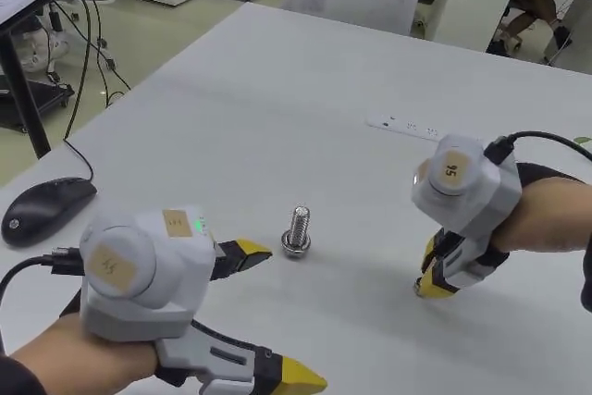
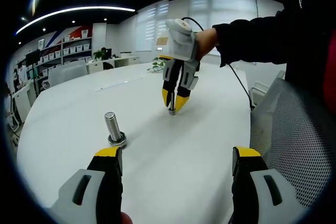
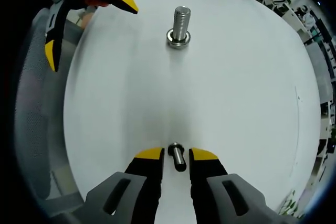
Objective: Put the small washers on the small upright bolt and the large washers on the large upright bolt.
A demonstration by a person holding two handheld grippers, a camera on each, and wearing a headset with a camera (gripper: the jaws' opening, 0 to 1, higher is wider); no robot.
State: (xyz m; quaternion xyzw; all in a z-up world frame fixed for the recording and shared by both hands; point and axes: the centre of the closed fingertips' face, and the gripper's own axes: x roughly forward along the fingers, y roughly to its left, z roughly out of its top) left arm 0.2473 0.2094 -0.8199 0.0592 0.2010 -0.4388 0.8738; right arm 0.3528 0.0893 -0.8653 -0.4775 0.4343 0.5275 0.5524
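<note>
Had right gripper (image 3: 176, 154) jaws narrowly parted astride the small bolt (image 3: 177, 158), near right on the surface (image 1: 277, 108); left gripper (image 2: 177, 151) jaws wide apart by the large bolt (image 1: 297, 228). Judged small bolt light, stiff, slippery, topple-prone; best gripped mid-shank.

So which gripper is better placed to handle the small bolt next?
Right. The right gripper's jaws stand either side of the small bolt, close to it. The left gripper hangs wide open across the table, nearer the large bolt.
</note>
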